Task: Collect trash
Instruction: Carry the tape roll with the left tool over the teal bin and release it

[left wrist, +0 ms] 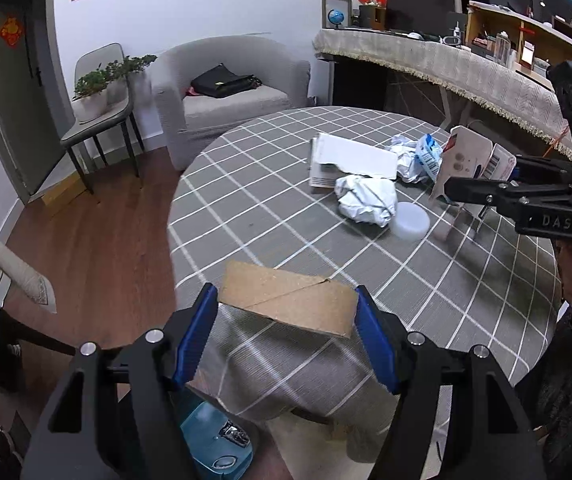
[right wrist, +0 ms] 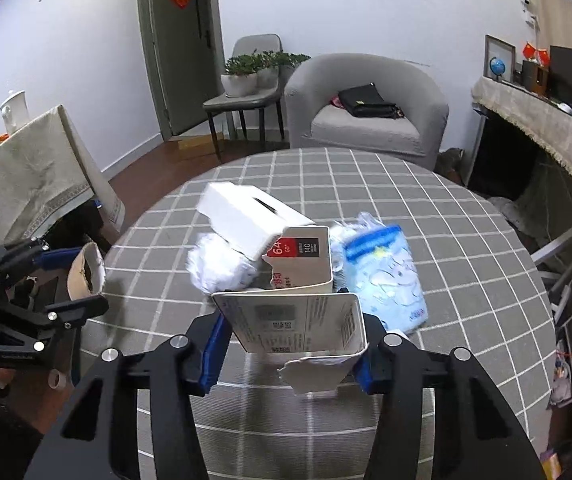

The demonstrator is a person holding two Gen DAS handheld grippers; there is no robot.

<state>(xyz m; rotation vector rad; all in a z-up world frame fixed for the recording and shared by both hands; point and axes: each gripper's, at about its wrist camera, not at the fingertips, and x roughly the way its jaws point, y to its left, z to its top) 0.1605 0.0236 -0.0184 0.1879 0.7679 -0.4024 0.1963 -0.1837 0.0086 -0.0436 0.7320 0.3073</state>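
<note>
Cardboard tube (left wrist: pixel 290 304) is clamped in left gripper (left wrist: pixel 288 326) at the table (left wrist: pixel 286 240) edge; torn phone box (right wrist: pixel 298 326) is pinched by right gripper (right wrist: pixel 292 354) over the table. Flimsy card may buckle and slip free.

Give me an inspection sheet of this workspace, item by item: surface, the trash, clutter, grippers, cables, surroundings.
Surface: round table with grey checked cloth.
Job's things: brown cardboard tube; torn white printed carton; white flat box; crumpled white paper wad; blue-and-white plastic wrapper; white round lid.
Clutter: nothing seen beyond the trash.
Grippers: left gripper jaws clamp the tube ends; right gripper jaws, just closing, press on the carton.
Cables: nothing seen.
Surroundings: grey armchair with black bag; blue bin below the table edge.
</note>
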